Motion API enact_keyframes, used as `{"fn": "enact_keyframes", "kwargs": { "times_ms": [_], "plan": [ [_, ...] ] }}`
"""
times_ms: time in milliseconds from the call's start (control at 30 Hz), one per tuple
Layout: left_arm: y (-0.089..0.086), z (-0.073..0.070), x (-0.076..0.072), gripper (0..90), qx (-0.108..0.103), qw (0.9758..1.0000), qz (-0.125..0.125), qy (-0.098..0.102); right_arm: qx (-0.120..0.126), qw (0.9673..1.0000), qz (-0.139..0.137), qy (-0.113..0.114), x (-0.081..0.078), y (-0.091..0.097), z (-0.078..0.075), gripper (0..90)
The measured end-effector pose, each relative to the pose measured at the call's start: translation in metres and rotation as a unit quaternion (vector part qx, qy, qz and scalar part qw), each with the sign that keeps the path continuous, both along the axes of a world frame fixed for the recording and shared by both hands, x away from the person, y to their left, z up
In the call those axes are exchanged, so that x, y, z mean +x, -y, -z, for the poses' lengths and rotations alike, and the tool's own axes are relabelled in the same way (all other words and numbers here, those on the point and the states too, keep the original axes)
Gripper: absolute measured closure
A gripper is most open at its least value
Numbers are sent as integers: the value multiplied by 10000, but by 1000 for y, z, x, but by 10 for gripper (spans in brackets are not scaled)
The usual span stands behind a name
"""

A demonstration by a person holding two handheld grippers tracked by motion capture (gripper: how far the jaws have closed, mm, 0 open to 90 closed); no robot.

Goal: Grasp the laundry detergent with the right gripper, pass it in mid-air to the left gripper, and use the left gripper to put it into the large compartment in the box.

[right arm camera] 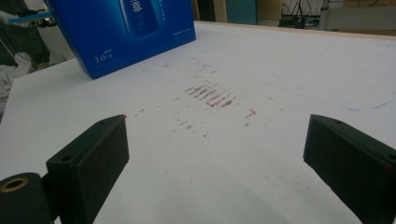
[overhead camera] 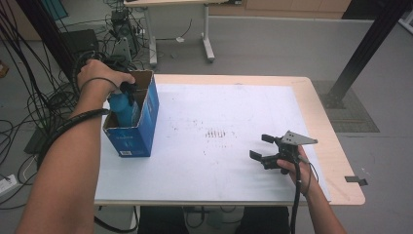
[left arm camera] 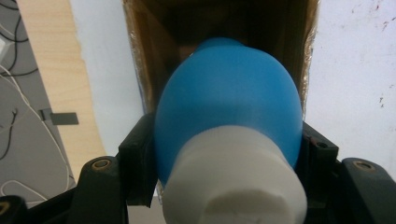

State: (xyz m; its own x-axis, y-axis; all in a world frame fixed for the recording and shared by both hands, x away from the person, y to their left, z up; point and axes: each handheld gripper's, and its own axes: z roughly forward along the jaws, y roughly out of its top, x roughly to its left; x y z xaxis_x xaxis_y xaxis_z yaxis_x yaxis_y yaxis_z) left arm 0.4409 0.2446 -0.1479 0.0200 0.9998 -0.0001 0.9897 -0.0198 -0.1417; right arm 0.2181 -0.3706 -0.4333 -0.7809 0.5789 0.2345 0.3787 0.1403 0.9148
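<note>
Fingers (left arm camera: 140,158) clamp blue bottle (left arm camera: 229,102) inside box (overhead camera: 146,112).

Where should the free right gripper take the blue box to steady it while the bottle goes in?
Probably the blue box by its upper right wall, coming from the right side across the table. The box stands upright with its top open, and the left gripper is shut on the blue bottle over that opening, so the top is taken. The right gripper is open.

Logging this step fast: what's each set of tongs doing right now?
Left tongs: shut on the blue bottle, over the open box.
Right tongs: open, holding nothing, above the table.
</note>
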Motion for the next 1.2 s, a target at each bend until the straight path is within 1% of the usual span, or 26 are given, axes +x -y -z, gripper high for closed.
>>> {"fn": "enact_keyframes", "kwargs": {
  "times_ms": [67,133,167,200,233,267,300,433,500,567,600,800,867,900,1067,1100,1167,1200],
  "plan": [
    [1,6,0,375,10,10000,45,-44,-13,10000,-7,-4,0,-1,0,62],
    [1,9,1,375,6,10000,43,-65,-7,10000,-3,-7,0,-1,0,62],
    [0,14,0,375,3,9999,35,-95,-7,10000,-4,-10,-1,-1,0,62],
    [0,14,0,375,3,9999,35,-95,-7,10000,-4,-10,-1,-1,0,62],
    [0,18,0,375,6,9999,12,-114,-8,10000,-3,-15,-1,-1,0,62],
    [0,18,0,375,6,9999,12,-114,-8,10000,-3,-15,-1,-1,0,62],
    [0,23,0,375,21,9999,21,-137,-6,10000,10,-12,-1,0,1,62],
    [-2,28,0,375,9,9999,32,-167,5,10000,18,-19,-2,-1,2,63],
    [-1,32,1,375,16,9998,41,-217,-5,10000,4,-28,-2,-1,3,63],
    [-1,33,0,375,13,9998,36,-208,2,10000,5,-43,-1,-2,4,63],
    [0,35,1,375,14,9997,58,-248,0,10000,9,-47,-1,-2,4,64],
    [0,41,2,375,2,9996,52,-284,4,10000,7,-48,-2,-2,4,64],
    [1,45,3,375,1,9994,78,-341,5,10000,18,-57,-2,-1,5,64],
    [2,46,2,375,25,9996,61,-292,7,10000,20,-55,-2,-1,5,64],
    [3,46,3,375,33,9995,68,-317,-2,10000,29,-60,-3,0,6,64],
    [4,46,2,375,46,9996,65,-272,7,10000,32,-61,-3,0,6,64],
    [4,47,3,375,49,9995,74,-289,20,10000,40,-60,-3,0,7,64],
    [5,47,2,375,60,9997,74,-234,20,10000,36,-57,-3,0,7,65]
  ]
}}
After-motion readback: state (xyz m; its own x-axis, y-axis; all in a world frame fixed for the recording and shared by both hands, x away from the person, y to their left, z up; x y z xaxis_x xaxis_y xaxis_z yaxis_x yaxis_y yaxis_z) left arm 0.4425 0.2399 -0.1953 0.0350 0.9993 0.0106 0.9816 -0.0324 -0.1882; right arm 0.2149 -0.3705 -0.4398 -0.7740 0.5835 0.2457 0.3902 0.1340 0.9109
